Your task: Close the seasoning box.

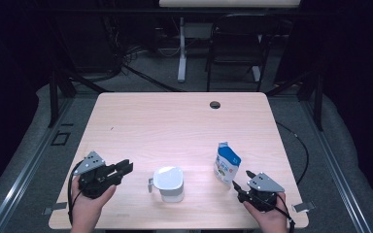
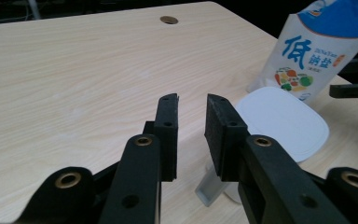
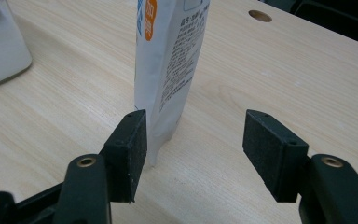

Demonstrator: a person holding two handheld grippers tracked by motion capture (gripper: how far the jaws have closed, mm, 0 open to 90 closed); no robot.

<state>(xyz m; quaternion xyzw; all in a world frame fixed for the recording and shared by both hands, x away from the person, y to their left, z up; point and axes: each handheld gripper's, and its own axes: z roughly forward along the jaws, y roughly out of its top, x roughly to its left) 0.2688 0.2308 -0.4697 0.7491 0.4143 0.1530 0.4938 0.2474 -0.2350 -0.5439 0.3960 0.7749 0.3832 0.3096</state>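
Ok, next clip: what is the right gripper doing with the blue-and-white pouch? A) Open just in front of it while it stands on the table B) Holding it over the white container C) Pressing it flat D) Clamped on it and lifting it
A: the right gripper has jaws spread apart and empty, and the pouch stands upright on the table just ahead of them.

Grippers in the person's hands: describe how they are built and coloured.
Both the left gripper and the right gripper are black, each topped by a grey three-cornered plate. Each has two linked arms with brass-ringed pivot holes, ending in flat rectangular black pads. A black cable trails from each. No sleeves show.
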